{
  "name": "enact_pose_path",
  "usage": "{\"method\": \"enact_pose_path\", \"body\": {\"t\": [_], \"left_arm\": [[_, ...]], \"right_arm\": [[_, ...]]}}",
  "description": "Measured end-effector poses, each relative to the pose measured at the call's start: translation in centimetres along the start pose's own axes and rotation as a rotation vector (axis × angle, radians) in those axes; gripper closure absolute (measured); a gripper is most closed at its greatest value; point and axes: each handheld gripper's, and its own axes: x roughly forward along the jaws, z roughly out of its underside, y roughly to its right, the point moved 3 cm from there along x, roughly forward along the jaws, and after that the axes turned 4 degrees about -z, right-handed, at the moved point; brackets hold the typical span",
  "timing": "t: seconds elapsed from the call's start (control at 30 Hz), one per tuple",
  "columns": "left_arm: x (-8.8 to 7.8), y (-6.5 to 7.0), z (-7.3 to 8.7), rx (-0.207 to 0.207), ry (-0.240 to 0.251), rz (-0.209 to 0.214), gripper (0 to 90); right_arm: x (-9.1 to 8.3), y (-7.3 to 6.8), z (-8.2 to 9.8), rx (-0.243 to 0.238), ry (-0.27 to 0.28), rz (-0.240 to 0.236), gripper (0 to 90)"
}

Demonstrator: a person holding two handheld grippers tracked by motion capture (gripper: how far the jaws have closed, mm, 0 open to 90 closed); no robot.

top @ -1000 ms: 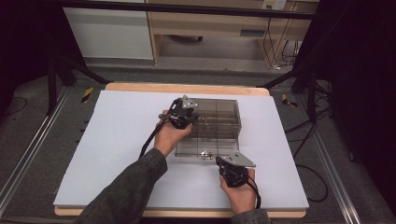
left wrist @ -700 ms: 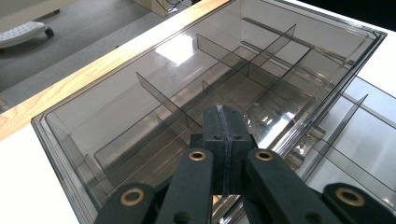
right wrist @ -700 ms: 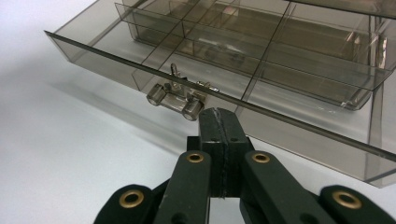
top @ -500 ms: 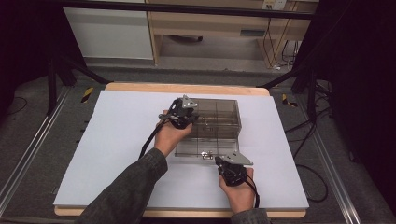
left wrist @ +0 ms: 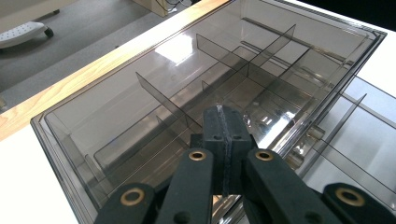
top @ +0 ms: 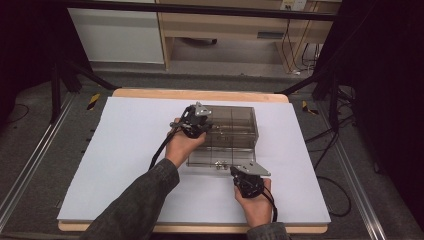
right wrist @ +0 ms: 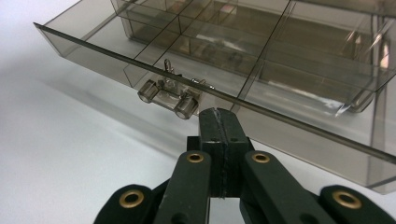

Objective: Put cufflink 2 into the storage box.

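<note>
High view shows nothing changed from a second ago: both hands keep their places. Nearest, the right gripper (top: 243, 176), jaws together, sits at the lid's front edge beside the latch (right wrist: 169, 95). Farther, the left gripper (top: 196, 121), jaws together, rests on the smoky compartment box (top: 235, 131) mid-table.
</note>
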Motion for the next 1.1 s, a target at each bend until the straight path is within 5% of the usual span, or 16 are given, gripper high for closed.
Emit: {"method": "enact_pose_path", "body": {"t": [1.1], "left_arm": [[0.0,0.0,0.0,-0.001,0.001,0.002,90.0]], "right_arm": [[1.3,1.6,-1.2,0.001,0.021,0.032,90.0]]}}
